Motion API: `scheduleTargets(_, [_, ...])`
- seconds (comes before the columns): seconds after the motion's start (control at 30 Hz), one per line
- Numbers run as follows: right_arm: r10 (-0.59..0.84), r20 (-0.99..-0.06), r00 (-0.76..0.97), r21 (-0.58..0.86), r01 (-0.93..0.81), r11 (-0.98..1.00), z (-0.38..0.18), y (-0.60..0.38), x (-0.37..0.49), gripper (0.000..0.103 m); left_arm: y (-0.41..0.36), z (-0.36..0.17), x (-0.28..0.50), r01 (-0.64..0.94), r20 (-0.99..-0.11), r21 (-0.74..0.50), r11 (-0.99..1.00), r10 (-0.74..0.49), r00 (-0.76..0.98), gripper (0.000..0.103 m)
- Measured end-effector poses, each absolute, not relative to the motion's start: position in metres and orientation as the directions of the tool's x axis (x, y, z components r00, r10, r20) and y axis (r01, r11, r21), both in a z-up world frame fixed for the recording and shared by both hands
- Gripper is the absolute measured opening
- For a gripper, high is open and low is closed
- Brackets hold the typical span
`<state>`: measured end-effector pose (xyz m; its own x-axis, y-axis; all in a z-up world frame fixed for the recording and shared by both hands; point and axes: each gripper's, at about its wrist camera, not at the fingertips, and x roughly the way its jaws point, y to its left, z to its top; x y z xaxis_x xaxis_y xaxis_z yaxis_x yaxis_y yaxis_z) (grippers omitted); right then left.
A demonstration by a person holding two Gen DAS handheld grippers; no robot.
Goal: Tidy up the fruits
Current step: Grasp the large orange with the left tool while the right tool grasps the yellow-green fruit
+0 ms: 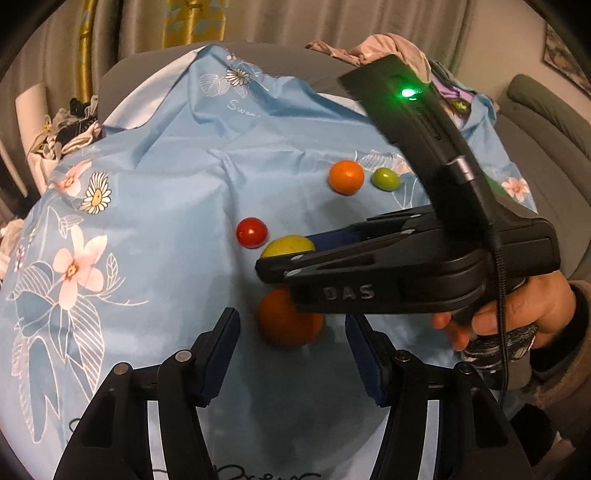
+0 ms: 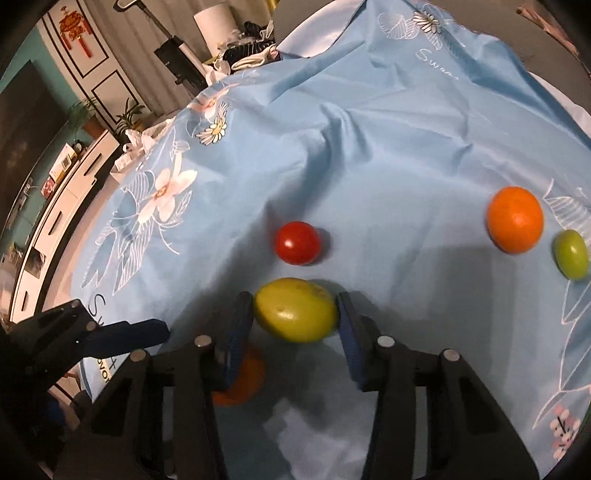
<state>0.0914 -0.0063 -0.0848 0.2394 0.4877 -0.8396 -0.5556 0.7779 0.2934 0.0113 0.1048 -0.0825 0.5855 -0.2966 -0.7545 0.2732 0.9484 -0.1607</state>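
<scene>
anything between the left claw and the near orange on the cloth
Yes. The right claw, around the yellow-green fruit, reaches across just above the near orange and covers its top edge. The left claw stands open just short of it, with only bare cloth between.

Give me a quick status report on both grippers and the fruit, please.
Right gripper shut on the yellow-green fruit. Left gripper open over the near orange. Red tomato close beyond.

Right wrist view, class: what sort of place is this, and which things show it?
Probably a home living room: a white low cabinet with drawers, potted green plants, and a red hanging knot ornament on the wall.
</scene>
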Motion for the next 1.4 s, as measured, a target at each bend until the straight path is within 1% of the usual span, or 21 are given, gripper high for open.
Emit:
scheduleTargets(0.17, [0.511, -0.816, 0.27, 0.354, -0.466, 0.811, -0.083, -0.033, 0.096, 0.045, 0.098, -0.08, 0.013, 0.294, -0.756, -0.157, 0.943, -0.306, 0.578, 0.059])
scheduleTargets(0.23, [0.526, -0.803, 0.28, 0.377, -0.445, 0.812, -0.078, -0.047, 0.095, 0.045, 0.093, -0.082, 0.014, 0.308, -0.764, -0.145, 0.94, -0.304, 0.569, 0.055])
scheduleTargets(0.3, [0.527, -0.793, 0.305, 0.377, -0.433, 0.819, -0.072, -0.062, 0.089, 0.045, 0.089, -0.086, 0.018, 0.31, -0.775, -0.133, 0.941, -0.294, 0.559, 0.054])
scheduleTargets(0.4, [0.541, -0.778, 0.319, 0.396, -0.419, 0.817, -0.065, -0.077, 0.08, 0.045, 0.086, -0.09, 0.027, 0.281, -0.793, -0.083, 0.956, -0.234, 0.563, 0.054])
scheduleTargets(0.47, [0.549, -0.768, 0.329, 0.405, -0.415, 0.815, -0.062, -0.085, 0.075, 0.045, 0.083, -0.09, 0.029, 0.278, -0.8, -0.072, 0.958, -0.222, 0.557, 0.054])
scheduleTargets(0.57, [0.564, -0.751, 0.343, 0.418, -0.414, 0.809, -0.056, -0.094, 0.067, 0.045, 0.077, -0.094, 0.033, 0.278, -0.813, -0.022, 0.96, -0.179, 0.554, 0.054])
scheduleTargets(0.63, [0.571, -0.74, 0.356, 0.424, -0.413, 0.806, -0.052, -0.1, 0.063, 0.045, 0.075, -0.097, 0.036, 0.271, -0.818, -0.006, 0.962, -0.161, 0.552, 0.048])
scheduleTargets(0.67, [0.572, -0.736, 0.362, 0.425, -0.411, 0.806, -0.05, -0.103, 0.061, 0.045, 0.076, -0.098, 0.037, 0.268, -0.818, -0.004, 0.963, -0.158, 0.554, 0.043])
scheduleTargets(0.83, [0.572, -0.727, 0.38, 0.431, -0.395, 0.811, -0.046, -0.117, 0.054, 0.045, 0.077, -0.097, 0.042, 0.252, -0.816, -0.018, 0.968, -0.16, 0.555, 0.042])
scheduleTargets(0.93, [0.568, -0.728, 0.385, 0.435, -0.38, 0.816, -0.047, -0.126, 0.048, 0.045, 0.079, -0.093, 0.041, 0.239, -0.823, -0.08, 0.968, -0.199, 0.532, 0.042])
scheduleTargets(1.17, [0.549, -0.735, 0.399, 0.442, -0.332, 0.833, -0.051, -0.153, 0.027, 0.045, 0.065, -0.078, 0.024, 0.251, -0.818, -0.135, 0.959, -0.251, 0.518, 0.042])
scheduleTargets(1.4, [0.512, -0.728, 0.456, 0.407, -0.314, 0.858, -0.04, -0.174, 0.009, 0.045, 0.04, -0.059, 0.008, 0.281, -0.809, -0.106, 0.954, -0.248, 0.534, 0.042])
